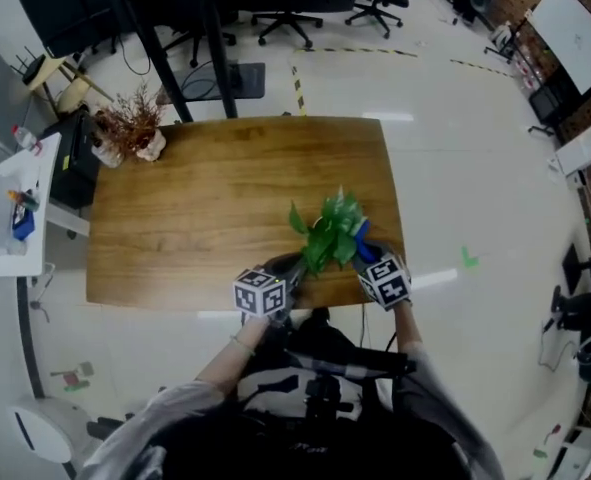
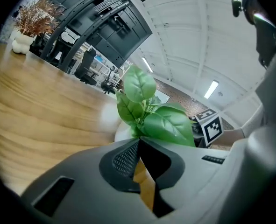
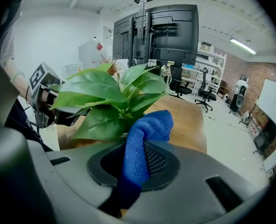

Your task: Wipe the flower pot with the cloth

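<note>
Flower pot [image 2: 123, 130]: at near edge of table [image 1: 195, 208], mostly hidden under its leaves [image 1: 330, 230].
Left gripper [image 1: 297, 268]: jaws pinched at pot rim, contact partly obscured.
Right gripper [image 1: 365, 252]: clamped on blue cloth [image 3: 142, 146], beside the leaves.

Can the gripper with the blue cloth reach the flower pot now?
Probably yes. The right gripper, shut on the cloth, is close beside the flower pot. Only the plant's leaves hang over it, and they look soft.

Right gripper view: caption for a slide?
Right gripper shut on blue cloth beside green plant over wooden table.
</note>
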Demonstrator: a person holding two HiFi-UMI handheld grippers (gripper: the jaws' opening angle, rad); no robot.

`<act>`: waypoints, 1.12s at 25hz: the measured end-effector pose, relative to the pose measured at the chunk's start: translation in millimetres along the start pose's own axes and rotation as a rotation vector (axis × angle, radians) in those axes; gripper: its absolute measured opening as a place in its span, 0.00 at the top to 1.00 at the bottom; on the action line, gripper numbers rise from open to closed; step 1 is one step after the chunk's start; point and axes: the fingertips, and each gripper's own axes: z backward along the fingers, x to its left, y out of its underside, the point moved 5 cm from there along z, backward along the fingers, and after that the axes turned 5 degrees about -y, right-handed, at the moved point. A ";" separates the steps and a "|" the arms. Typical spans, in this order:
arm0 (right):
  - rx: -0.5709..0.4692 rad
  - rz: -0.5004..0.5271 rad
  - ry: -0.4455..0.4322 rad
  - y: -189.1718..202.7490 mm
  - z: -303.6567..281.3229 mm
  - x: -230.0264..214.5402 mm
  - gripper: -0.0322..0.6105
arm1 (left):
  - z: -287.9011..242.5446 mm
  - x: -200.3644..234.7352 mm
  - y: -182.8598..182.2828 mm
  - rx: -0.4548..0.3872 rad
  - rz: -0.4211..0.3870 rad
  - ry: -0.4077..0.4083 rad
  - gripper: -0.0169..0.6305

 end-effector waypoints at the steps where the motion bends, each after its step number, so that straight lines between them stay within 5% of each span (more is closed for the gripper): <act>1: -0.004 -0.022 -0.022 0.1 -5.6 -1.7 0.86 | -1.5 3.8 -0.5 0.003 0.003 -0.010 0.96; 6: -0.051 -0.138 -0.148 8.3 -22.1 14.9 0.86 | -9.2 20.7 2.3 0.026 0.006 -0.071 0.96; 18: 0.031 -0.074 -0.311 20.4 -61.9 57.3 0.86 | -23.0 58.7 -24.3 -0.047 0.061 -0.202 0.96; 22: 0.015 -0.105 -0.305 22.4 -47.9 41.2 0.86 | -21.4 52.8 -22.1 -0.059 0.078 -0.209 0.96; 28: -0.027 -0.123 -0.176 16.1 -26.9 -25.3 0.86 | -23.2 40.6 -6.6 -0.092 0.148 -0.206 0.96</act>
